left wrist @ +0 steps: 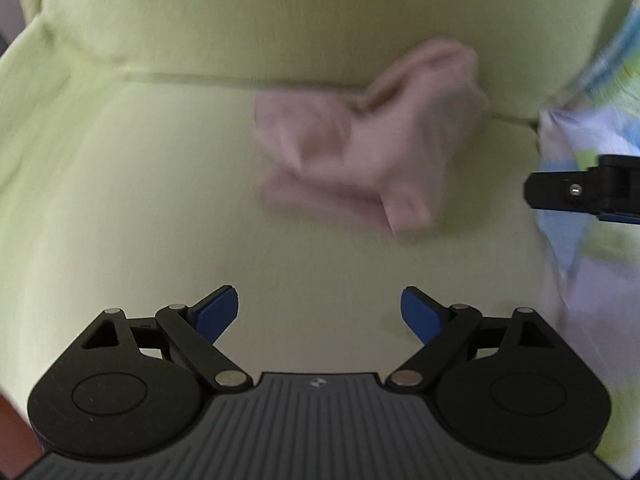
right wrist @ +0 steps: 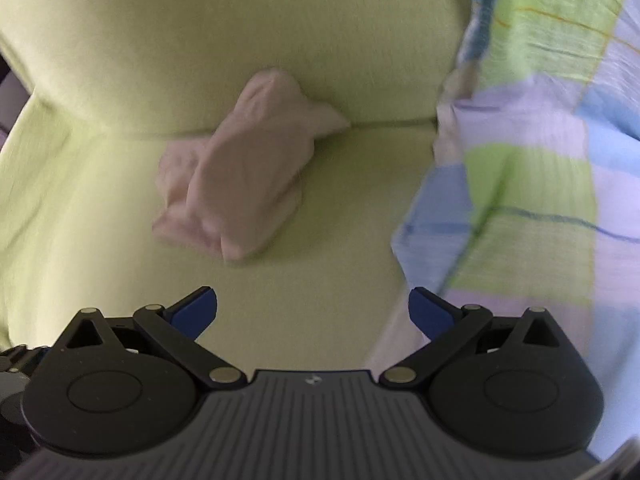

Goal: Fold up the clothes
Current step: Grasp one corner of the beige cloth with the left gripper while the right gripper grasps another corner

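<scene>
A crumpled pale pink garment lies on the light green sofa seat, with its far end against the backrest. It also shows in the right wrist view. My left gripper is open and empty, above the seat and short of the garment. My right gripper is open and empty, also short of the garment and a little to its right. One finger of the right gripper shows at the right edge of the left wrist view.
A checked cloth in blue, green and lilac hangs over the right side of the sofa and onto the seat; it also shows in the left wrist view. The green backrest rises behind the garment.
</scene>
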The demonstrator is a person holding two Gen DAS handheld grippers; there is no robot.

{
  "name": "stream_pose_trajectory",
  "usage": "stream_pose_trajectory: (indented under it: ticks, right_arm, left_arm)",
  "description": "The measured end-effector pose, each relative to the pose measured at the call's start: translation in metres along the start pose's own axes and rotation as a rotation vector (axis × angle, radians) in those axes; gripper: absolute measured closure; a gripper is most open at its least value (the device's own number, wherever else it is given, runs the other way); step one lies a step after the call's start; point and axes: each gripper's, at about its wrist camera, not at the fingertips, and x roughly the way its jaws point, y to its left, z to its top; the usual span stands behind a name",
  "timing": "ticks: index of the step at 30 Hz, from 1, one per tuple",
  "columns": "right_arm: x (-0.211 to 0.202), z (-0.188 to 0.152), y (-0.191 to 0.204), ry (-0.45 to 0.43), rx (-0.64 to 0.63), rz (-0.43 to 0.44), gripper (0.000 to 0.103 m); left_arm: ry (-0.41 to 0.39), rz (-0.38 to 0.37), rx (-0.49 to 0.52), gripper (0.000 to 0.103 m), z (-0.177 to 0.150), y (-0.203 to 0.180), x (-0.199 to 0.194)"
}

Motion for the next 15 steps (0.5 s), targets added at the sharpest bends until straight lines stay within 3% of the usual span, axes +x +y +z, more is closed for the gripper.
stream_pose_trajectory:
  ticks: [4, 7, 9, 11, 15]
  right_arm:
    - [0.018, 0.024, 0.011, -0.104, 0.001, 0.013, 0.007]
    - [0.032, 0.040, 0.019, -0.183, 0.017, 0.025, 0.011]
    - [0.041, 0.044, 0.022, -0.189, 0.028, 0.021, 0.012]
    - [0.048, 0.045, 0.024, -0.189, 0.047, 0.022, 0.012]
    - [0.063, 0.045, 0.028, -0.195, 0.090, 0.022, 0.015]
  left_arm:
    - [-0.065, -0.034, -0.066, 0.020, 0.046, 0.029, 0.023]
    - [-0.068, -0.027, -0.095, 0.020, 0.065, 0.037, 0.043]
    - [-0.055, -0.034, -0.127, 0.023, 0.075, 0.041, 0.061]
    - [-0.026, -0.049, -0.157, 0.035, 0.077, 0.045, 0.073]
    - [-0.003, -0.066, -0.195, 0.046, 0.085, 0.047, 0.094]
